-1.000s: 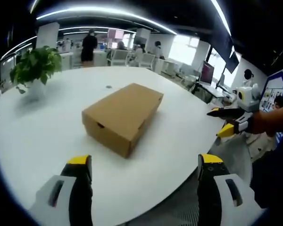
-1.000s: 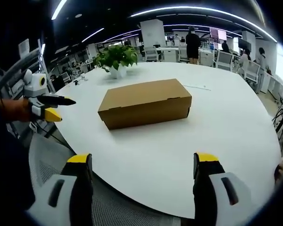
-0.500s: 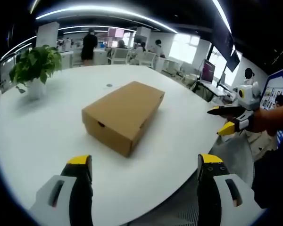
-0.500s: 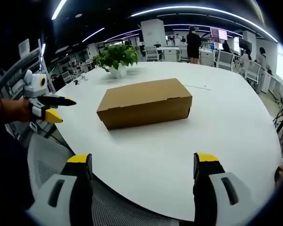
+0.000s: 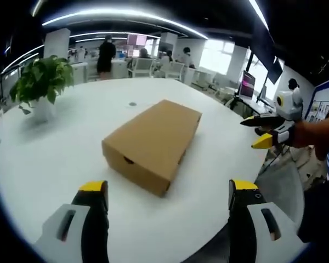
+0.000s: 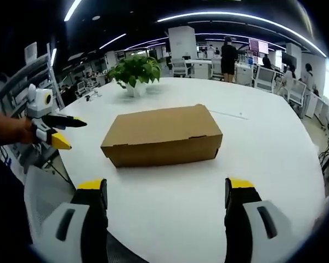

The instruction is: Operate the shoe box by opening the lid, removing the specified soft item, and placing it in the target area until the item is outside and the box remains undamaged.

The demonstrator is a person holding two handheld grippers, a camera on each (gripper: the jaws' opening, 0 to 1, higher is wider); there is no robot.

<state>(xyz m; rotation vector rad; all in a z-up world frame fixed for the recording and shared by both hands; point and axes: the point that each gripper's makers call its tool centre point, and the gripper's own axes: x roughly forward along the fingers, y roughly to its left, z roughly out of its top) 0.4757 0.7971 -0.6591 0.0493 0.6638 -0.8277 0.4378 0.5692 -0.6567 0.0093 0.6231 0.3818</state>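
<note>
Plainly, box (image 5: 152,142): sat shut mid-table (image 5: 55,164), near neither gripper.
Left gripper (image 5: 165,189): jaws spread, empty.
Right gripper (image 6: 163,186): likewise wide, empty.
Advice: steady one end; lift the lid (image 6: 159,127) by its front edge, gently.

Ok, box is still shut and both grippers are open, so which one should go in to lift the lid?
Probably the right gripper: its view faces a long side of the shoe box, where the lid edge runs. The left gripper faces a corner and short end. Both are open and apart from the box.
</note>
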